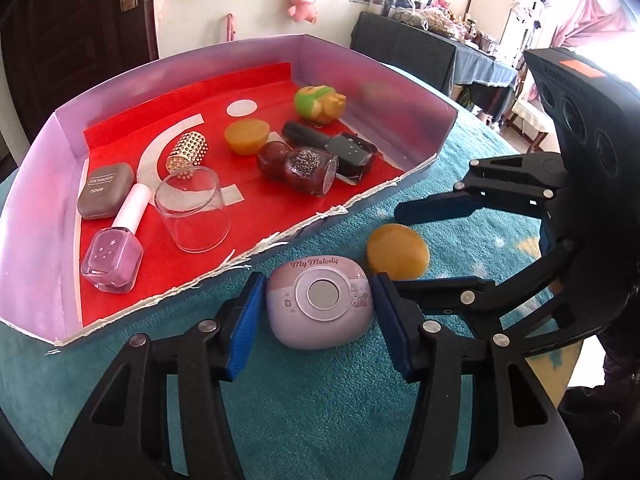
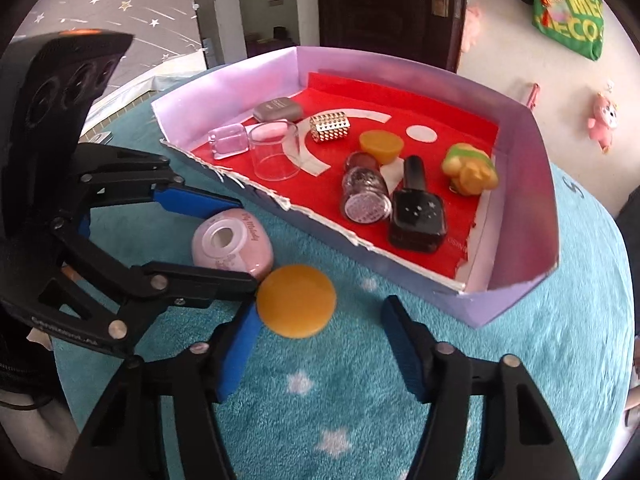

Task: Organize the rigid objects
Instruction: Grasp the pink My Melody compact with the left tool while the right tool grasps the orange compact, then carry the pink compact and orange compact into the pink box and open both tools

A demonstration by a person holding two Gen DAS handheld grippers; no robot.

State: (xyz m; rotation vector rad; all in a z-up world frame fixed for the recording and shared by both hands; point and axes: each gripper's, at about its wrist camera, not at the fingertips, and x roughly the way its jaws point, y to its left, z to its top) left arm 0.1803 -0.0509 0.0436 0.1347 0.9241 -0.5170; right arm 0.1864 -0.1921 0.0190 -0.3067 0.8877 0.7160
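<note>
A lilac "My Melody" compact [image 1: 320,300] lies on the teal cloth just outside the box. My left gripper [image 1: 319,282] is shut on it, a blue pad against each side; the right wrist view shows the same compact [image 2: 232,244] between those fingers. Beside it lies a flat yellow disc [image 2: 296,300]. My right gripper [image 2: 320,308] is open around the disc: the left pad [image 2: 240,344] touches its edge, the right pad stands well clear. A lilac box [image 1: 68,148] with a red floor holds nail polish bottles, a clear cup [image 1: 192,208], a grey eyeshadow case [image 1: 105,190] and more.
The box's near wall is cut low with a ragged edge [image 1: 280,236]. Inside are also a gold studded cylinder [image 1: 188,152], a yellow cup-shaped piece [image 1: 246,136] and a green and yellow toy [image 1: 320,104]. Teal starred cloth [image 2: 340,420] covers the round table. A dark door stands behind.
</note>
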